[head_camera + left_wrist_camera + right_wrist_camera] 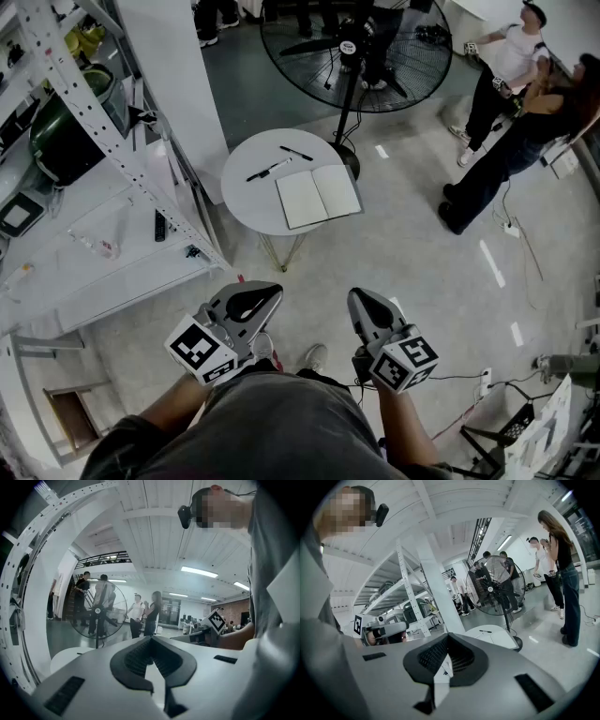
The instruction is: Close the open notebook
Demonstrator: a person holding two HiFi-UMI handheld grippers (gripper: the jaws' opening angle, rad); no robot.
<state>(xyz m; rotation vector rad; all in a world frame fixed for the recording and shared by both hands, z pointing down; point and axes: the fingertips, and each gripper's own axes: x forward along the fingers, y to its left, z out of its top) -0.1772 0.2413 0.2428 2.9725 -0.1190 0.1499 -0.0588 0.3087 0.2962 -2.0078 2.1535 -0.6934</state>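
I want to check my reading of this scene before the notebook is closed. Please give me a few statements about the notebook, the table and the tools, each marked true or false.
1. The notebook lies open on the round table. True.
2. Two pens lie on the table beside the notebook. True.
3. The left tool grips the notebook's cover. False: it is shut on nothing, away from the table.
4. The right tool has its jaws wide apart. False: they are shut, with nothing between them.
5. The fan stands on the table. False: it stands on the floor beyond it.
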